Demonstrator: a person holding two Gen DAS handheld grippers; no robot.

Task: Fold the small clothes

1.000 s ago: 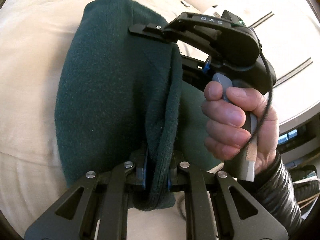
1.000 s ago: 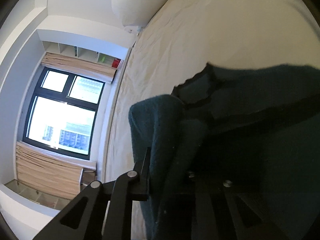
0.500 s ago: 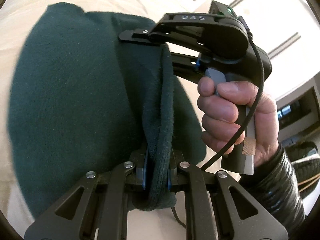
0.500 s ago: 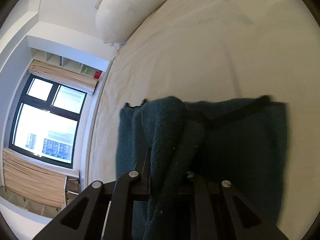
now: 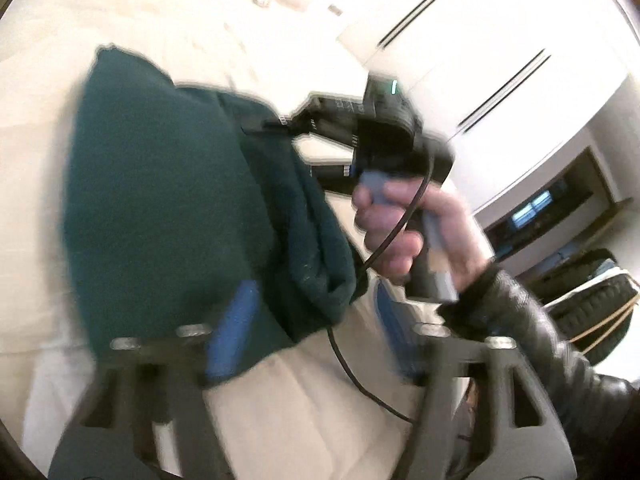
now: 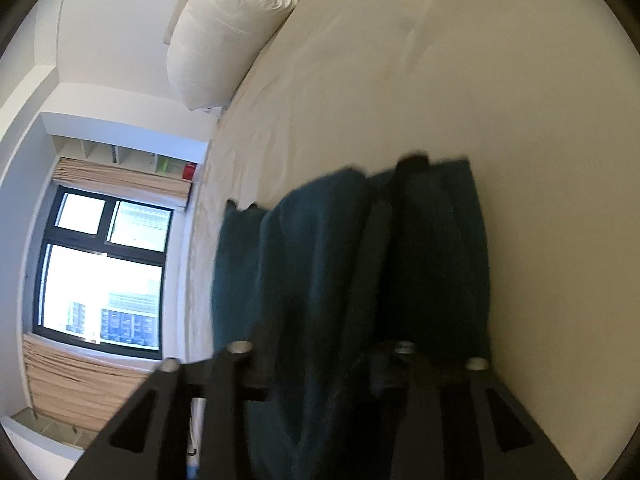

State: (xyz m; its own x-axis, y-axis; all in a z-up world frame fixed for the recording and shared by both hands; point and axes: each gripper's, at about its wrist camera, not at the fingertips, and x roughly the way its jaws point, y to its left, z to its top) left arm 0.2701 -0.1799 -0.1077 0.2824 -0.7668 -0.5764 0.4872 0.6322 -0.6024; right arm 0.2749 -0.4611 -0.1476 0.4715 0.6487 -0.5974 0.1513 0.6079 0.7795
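Left wrist view: the left gripper [image 5: 308, 344] is opening, its blue pads [image 5: 234, 332] apart and off the dark green garment [image 5: 168, 208] lying on the cream bed [image 5: 280, 408]. A hand [image 5: 412, 236] holds the right gripper [image 5: 276, 124] at the cloth's far edge.

Right wrist view: the right gripper's jaws are opening, the garment's fold between them; whether the pads press on it I cannot tell. A white pillow [image 6: 228, 36] lies far left.
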